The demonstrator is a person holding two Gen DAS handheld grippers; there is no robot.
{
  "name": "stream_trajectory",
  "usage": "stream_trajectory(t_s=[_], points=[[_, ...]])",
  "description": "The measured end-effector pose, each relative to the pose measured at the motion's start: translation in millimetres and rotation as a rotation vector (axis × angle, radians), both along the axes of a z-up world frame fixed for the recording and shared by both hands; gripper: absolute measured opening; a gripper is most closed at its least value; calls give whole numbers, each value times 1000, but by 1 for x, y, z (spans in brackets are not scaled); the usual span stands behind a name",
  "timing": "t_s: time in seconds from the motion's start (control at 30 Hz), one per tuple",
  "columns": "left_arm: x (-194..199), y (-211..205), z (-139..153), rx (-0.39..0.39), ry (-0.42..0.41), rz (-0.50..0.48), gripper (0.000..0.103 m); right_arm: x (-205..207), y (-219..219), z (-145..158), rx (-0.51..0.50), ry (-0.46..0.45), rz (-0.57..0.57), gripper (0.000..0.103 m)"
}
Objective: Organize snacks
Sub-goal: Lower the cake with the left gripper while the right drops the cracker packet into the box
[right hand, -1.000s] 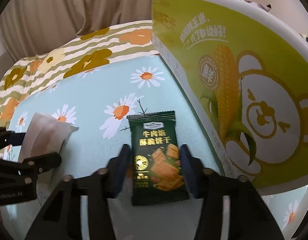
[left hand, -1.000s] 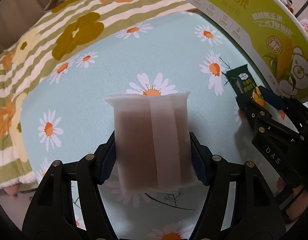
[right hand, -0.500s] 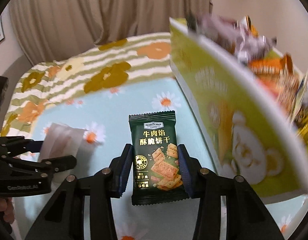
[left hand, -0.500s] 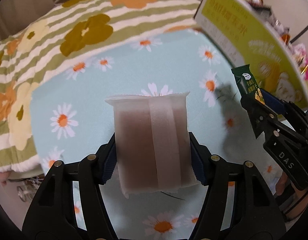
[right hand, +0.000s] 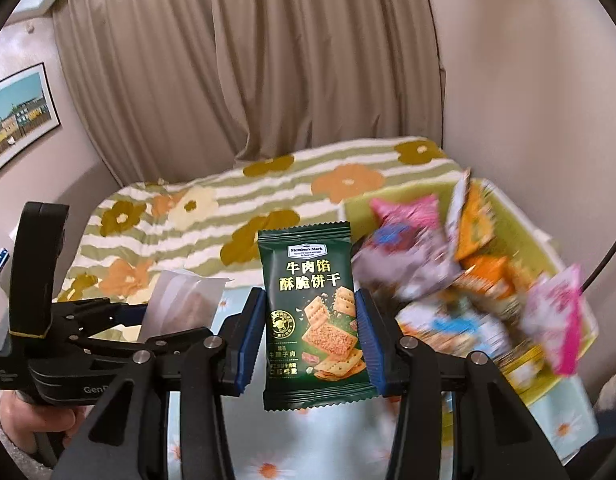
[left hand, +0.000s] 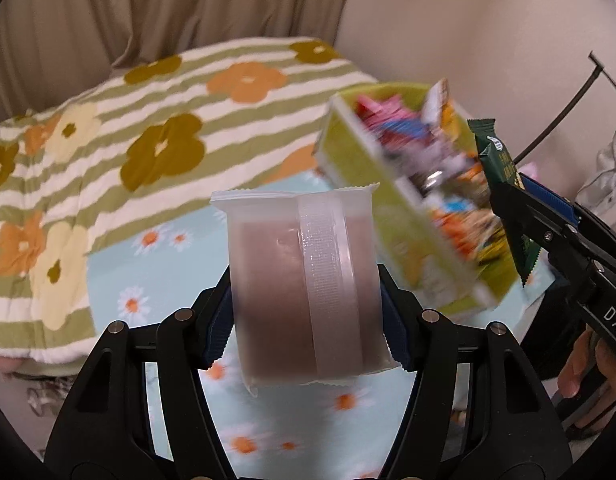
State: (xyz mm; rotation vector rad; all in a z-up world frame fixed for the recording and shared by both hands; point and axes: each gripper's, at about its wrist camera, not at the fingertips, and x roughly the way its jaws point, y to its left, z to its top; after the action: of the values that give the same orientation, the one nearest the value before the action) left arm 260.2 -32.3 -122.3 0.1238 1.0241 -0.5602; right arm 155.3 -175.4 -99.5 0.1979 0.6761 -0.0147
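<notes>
My left gripper (left hand: 306, 316) is shut on a translucent white packet with a brown snack inside (left hand: 304, 280), held high above the daisy-print cloth. It also shows at the left of the right wrist view (right hand: 184, 304). My right gripper (right hand: 310, 344) is shut on a dark green cracker packet (right hand: 312, 320), held upright in the air. That packet also shows at the right of the left wrist view (left hand: 504, 196). The yellow-green snack box (left hand: 368, 172) stands to the right, open-topped and full of mixed packets (right hand: 448, 280).
The daisy-print light blue cloth (left hand: 120, 256) lies below both grippers. A striped flower blanket (right hand: 268, 188) lies behind it, with curtains (right hand: 248, 60) and a wall beyond. A black stand (left hand: 588, 80) and a clear object (left hand: 612, 172) are at the far right.
Both grippers have risen well above the cloth with their packets. The box's open top and the packets inside have come into view.
</notes>
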Motion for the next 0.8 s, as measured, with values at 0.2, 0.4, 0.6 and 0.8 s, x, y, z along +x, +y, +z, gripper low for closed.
stream_trajectory(t_s=[0.2, 0.4, 0.6, 0.8], points=[[-16, -72, 21, -51, -17, 11, 60, -13, -60, 18, 0, -4, 42, 41], [-29, -142, 18, -81, 1, 42, 60, -20, -125, 21, 5, 5, 93, 41], [-34, -195, 2, -66, 36, 67, 60, -19, -163, 16, 28, 22, 137, 41], [-34, -217, -10, 5, 53, 98, 75, -16, -182, 7, 70, 43, 156, 41]])
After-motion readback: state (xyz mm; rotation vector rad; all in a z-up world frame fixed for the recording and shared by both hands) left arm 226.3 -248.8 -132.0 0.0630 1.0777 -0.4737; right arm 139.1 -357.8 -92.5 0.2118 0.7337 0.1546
